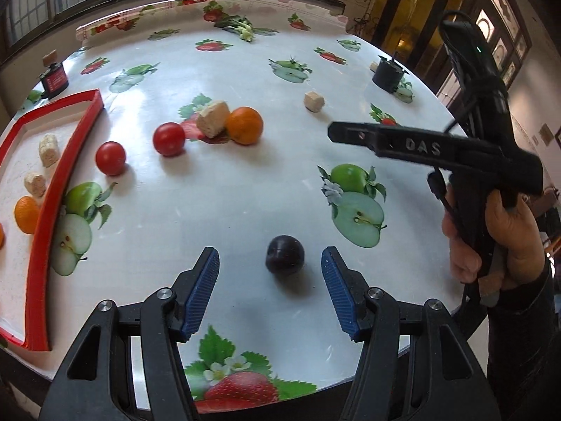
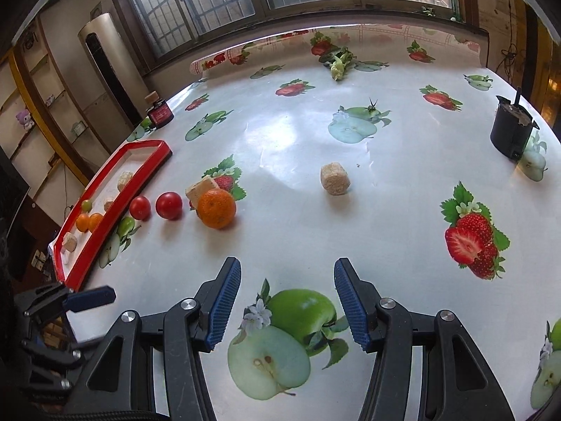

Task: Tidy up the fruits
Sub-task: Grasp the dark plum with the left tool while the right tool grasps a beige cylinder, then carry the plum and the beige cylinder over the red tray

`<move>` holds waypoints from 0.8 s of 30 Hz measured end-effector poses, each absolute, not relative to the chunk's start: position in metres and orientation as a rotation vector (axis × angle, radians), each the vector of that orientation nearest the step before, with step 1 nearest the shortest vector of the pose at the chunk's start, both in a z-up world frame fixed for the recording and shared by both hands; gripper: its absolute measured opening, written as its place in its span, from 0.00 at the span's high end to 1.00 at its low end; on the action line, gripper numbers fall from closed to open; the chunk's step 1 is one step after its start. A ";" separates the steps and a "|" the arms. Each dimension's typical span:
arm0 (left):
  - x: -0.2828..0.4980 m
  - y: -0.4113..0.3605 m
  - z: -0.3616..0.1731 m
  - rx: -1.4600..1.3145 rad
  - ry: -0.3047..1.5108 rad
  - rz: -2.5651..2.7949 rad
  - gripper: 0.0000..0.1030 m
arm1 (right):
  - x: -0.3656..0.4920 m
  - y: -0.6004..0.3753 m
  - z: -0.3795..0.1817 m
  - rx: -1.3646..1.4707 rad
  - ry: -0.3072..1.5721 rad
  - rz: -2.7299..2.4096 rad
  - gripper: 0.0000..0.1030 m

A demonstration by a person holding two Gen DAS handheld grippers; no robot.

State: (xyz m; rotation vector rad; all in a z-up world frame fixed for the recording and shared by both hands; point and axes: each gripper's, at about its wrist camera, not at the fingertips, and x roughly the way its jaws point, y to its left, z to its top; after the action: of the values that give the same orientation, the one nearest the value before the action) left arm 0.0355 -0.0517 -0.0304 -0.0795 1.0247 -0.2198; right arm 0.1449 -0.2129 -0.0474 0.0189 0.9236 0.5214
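The left tool (image 1: 270, 263) stands wide open over the white glossy tabletop (image 1: 245, 189) with its printed fruit pattern, blue ribbed pads apart and gripping nothing. A dark purple round plum (image 1: 284, 254) lies on the tabletop between the pad tips, nearer the right-hand pad, touching neither.

The right tool (image 2: 287, 277) is likewise wide open and empty, held above a printed green apple. In the left wrist view it appears side-on at the right edge (image 1: 350, 133), gripped by a hand (image 1: 498, 242).

Landmark — the red-rimmed flat tray (image 1: 40, 231) at the left edge of the tabletop. Inside it lie two small oranges (image 2: 89, 221), a small green fruit (image 2: 86, 205) and three beige porous blocks (image 2: 125, 177).

Outside the tray:
- Just beside its long rim, a red round tomato (image 1: 110, 158).
- Next away from the tray, a second red tomato (image 1: 169, 139), near the first but apart from it.
- Further still, a beige porous wedge (image 1: 213, 118) lying against a large orange citrus fruit (image 1: 244, 125).
- Well apart from the tray, past the citrus fruit, a lone beige block (image 1: 313, 101).
- At the far right of the tabletop from the tray, a black cylindrical pot (image 1: 388, 75).
- Beyond the tray's far end, a small dark jar with a red label (image 1: 54, 79) and a cork stopper.
- Far back, a green leafy vegetable (image 1: 242, 26).
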 end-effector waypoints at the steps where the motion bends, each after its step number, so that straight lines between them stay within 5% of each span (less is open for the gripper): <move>1: 0.038 -0.057 -0.034 -0.060 1.031 -0.220 0.42 | 0.152 -0.213 -0.048 0.016 0.927 0.510 0.44; 4: 0.046 -0.066 -0.046 -0.025 1.045 -0.215 0.44 | 0.173 -0.211 -0.051 0.005 0.917 0.490 0.44; 8: 0.054 -0.062 -0.047 -0.027 1.031 -0.218 0.79 | 0.199 -0.206 -0.057 -0.015 0.917 0.457 0.46; 14: 0.058 -0.039 -0.039 -0.103 1.014 -0.191 0.80 | 0.224 -0.199 -0.070 -0.040 0.924 0.436 0.73; 24: 0.057 0.002 -0.018 -0.183 0.943 -0.132 0.80 | 0.170 -0.189 -0.052 -0.015 0.903 0.547 0.75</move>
State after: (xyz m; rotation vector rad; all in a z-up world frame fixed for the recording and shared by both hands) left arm 0.0572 0.0019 -0.0177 -0.1830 0.9427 -0.1315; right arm 0.1703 -0.1895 -0.0518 -0.0151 0.9028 0.5466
